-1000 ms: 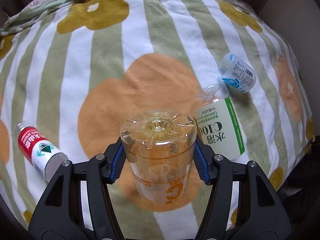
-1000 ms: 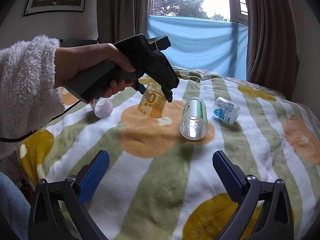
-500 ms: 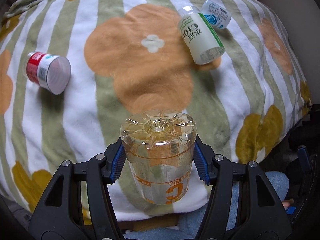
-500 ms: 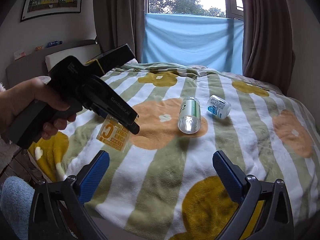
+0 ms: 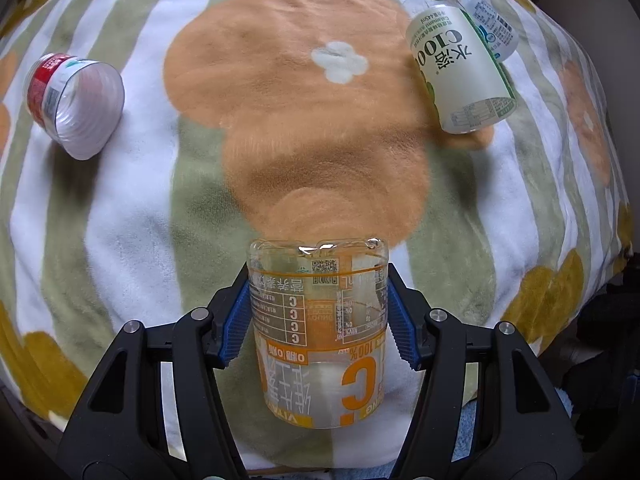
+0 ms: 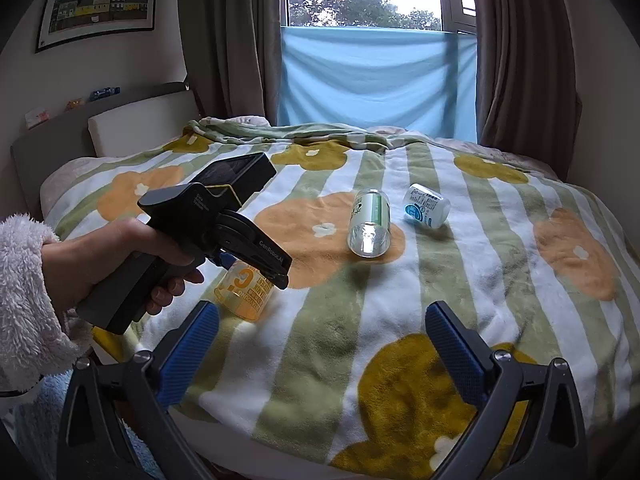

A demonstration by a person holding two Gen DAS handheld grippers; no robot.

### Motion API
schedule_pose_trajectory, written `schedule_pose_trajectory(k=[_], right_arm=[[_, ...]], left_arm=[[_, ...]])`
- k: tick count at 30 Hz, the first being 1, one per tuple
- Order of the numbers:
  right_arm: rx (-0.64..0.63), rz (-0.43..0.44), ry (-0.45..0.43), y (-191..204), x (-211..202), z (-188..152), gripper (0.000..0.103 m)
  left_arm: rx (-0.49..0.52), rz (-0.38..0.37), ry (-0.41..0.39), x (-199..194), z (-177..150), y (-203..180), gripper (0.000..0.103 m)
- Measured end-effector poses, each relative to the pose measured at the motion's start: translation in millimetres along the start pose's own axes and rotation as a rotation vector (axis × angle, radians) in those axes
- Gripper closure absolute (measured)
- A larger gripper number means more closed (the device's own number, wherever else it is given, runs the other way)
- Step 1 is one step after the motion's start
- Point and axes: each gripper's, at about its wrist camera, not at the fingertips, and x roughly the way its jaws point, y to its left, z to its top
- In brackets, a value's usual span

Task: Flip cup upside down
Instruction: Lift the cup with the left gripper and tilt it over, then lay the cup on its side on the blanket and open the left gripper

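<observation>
Our left gripper (image 5: 320, 316) clamped the clear orange-printed cup (image 5: 320, 332), upside down, above the near edge of the flowered blanket (image 5: 120, 216); our right gripper (image 6: 322, 344) hung wide, holding nothing.

Four cut-bottle cups in all: one clear orange-printed cup (image 5: 318, 312) between the left gripper's (image 5: 319, 320) pads, one red-labelled cup (image 5: 74, 106) far left ahead, one green-labelled cup (image 5: 460, 68) and one blue-labelled cup (image 5: 494, 26) far right ahead.
</observation>
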Motion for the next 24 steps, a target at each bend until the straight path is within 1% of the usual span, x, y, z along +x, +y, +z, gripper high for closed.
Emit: schedule_pose_trajectory(k=[2,4,5,6,9,11,15,17,20,22,24], right_arm=[[0.001,0.001,0.001,0,0,0,0.0],[0.003,0.006,0.003,-1,1,0,0.0],[0.004,0.008,0.005,-1,1,0,0.0],[0.005,0.012,0.007,-1,2,0,0.0],[0.009,0.032,0.03,-1,4,4,0.0],[0.018,0.065,0.059,-2,7,9,0.0],[0.057,0.181,0.134,-11,15,33,0.0],[0.093,0.23,0.195,-17,27,49,0.0],[0.143,0.304,0.298,-21,52,69,0.0],[0.185,0.341,0.396,-22,76,77,0.0],[0.22,0.38,0.495,-18,103,84,0.0]], left_arm=[[-0.015,0.01,0.002,1,-1,5,0.04],[-0.021,0.017,-0.006,-2,-5,9,0.014],[-0.022,0.015,-0.021,-5,-6,11,0.009],[-0.023,0.013,-0.036,-9,-8,13,0.007],[-0.03,0.008,-0.071,-28,-15,23,0.007],[-0.043,0.006,-0.112,-47,-23,32,0.007],[-0.077,0.076,-0.227,-90,-55,52,0.007],[-0.084,0.091,-0.284,-105,-77,55,0.006],[-0.078,0.113,-0.344,-115,-106,61,0.005],[-0.067,0.125,-0.355,-111,-120,60,0.002],[-0.051,0.125,-0.368,-104,-130,59,0.002]])
